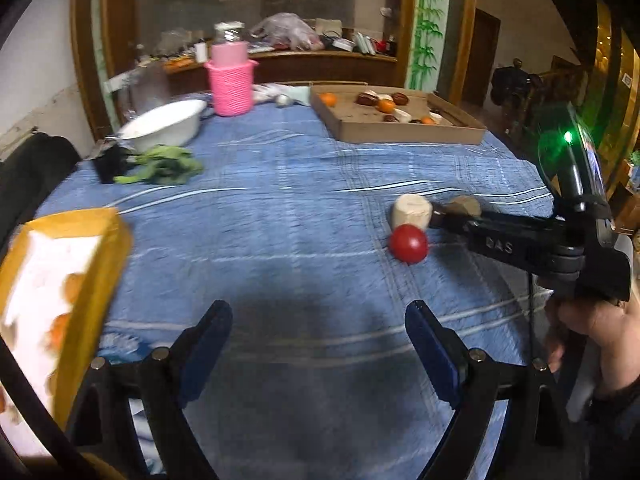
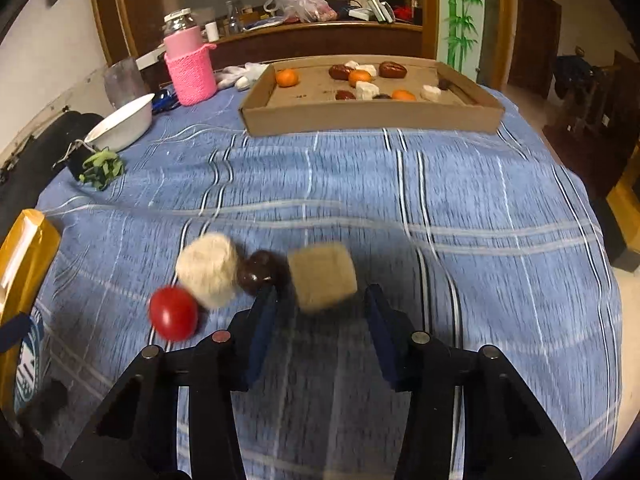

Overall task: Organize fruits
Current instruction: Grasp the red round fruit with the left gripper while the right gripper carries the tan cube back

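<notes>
A red tomato (image 2: pixel 173 313), a pale round piece (image 2: pixel 208 269), a dark brown fruit (image 2: pixel 262 271) and a tan block (image 2: pixel 322 280) lie close together on the blue cloth. My right gripper (image 2: pixel 320 304) is open, its fingers on either side of the tan block's near end; it also shows in the left wrist view (image 1: pixel 456 216) beside the same pile, where the tomato (image 1: pixel 409 243) lies nearest. My left gripper (image 1: pixel 320 334) is open and empty over bare cloth. A yellow box (image 1: pixel 72 280) with orange fruits sits at the left.
A cardboard tray (image 2: pixel 372 120) at the far side holds oranges, brown dates and white pieces. A pink knitted jar (image 2: pixel 190 68), a white bowl (image 2: pixel 122 122) and green leaves (image 2: pixel 102 168) are at the far left. The table edge falls away on the right.
</notes>
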